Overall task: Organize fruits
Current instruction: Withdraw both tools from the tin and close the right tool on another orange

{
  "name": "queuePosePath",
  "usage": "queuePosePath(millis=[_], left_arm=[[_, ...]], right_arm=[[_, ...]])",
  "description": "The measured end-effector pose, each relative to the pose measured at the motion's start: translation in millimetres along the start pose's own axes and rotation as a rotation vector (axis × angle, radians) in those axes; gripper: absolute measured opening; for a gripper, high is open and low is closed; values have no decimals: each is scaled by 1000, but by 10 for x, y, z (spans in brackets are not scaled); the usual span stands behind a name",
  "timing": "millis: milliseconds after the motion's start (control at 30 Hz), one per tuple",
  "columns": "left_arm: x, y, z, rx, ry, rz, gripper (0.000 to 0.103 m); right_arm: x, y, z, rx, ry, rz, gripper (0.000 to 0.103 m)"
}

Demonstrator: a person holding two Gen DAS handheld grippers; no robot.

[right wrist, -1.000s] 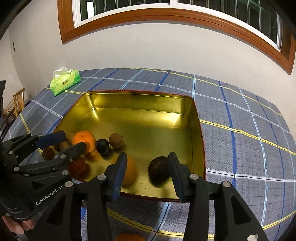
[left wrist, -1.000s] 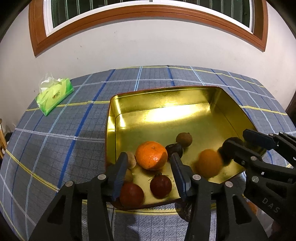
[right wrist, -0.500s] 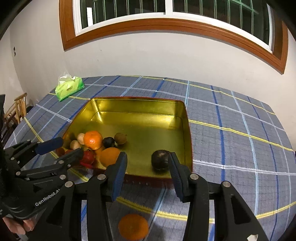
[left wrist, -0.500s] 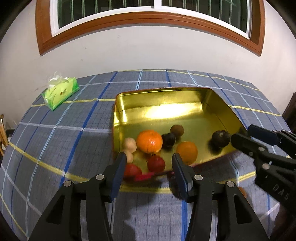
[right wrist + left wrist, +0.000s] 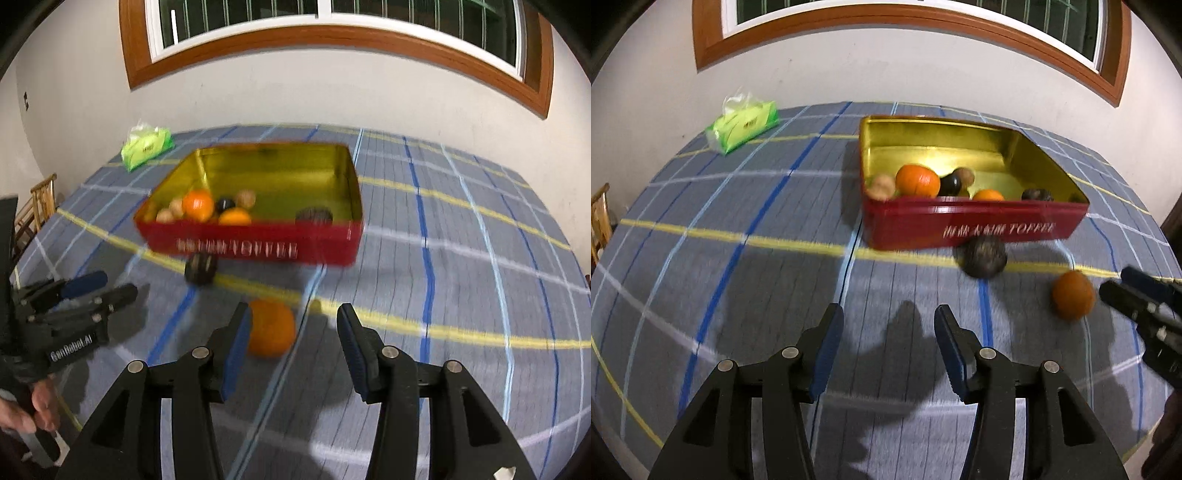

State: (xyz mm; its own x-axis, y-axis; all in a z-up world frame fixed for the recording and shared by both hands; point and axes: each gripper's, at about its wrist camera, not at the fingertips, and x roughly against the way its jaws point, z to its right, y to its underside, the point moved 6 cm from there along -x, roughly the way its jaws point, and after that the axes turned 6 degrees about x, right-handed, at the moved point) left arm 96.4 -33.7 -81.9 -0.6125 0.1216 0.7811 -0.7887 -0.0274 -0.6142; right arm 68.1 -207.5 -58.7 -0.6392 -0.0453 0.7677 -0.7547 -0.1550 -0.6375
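Note:
A red tin [image 5: 975, 230] [image 5: 258, 247] with a gold inside holds several fruits, among them an orange [image 5: 918, 180] [image 5: 198, 204] and a dark round one [image 5: 1036, 194] [image 5: 314, 216]. Two fruits lie on the cloth before the tin: a dark fruit [image 5: 984, 255] [image 5: 200, 267] and an orange [image 5: 1072, 299] [image 5: 270, 328]. My left gripper [image 5: 888, 343] is open over bare cloth, well short of the tin. My right gripper [image 5: 293, 341] is open, with the loose orange just beyond its left fingertip, between the fingers' lines but not pressed.
A blue plaid tablecloth [image 5: 738, 236] covers the table. A green tissue pack [image 5: 742, 123] [image 5: 147, 146] lies at the far left near the wall. A wooden chair [image 5: 37, 206] stands past the left edge. A hand [image 5: 37, 408] holds the left gripper.
Both grippers have drawn back from above the tin toward the table's near side. The tin's red front wall and two loose fruits on the cloth have come into view.

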Motion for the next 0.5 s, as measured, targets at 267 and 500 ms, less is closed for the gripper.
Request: queuePosePath(millis=[267, 500], left_arm=[[55, 133, -25, 1, -2, -1, 52], [12, 137, -46, 6, -7, -10, 52]], right_arm=[[-120, 237, -82, -2, -5, -42, 45], [-263, 161, -153, 11, -13, -51, 45]])
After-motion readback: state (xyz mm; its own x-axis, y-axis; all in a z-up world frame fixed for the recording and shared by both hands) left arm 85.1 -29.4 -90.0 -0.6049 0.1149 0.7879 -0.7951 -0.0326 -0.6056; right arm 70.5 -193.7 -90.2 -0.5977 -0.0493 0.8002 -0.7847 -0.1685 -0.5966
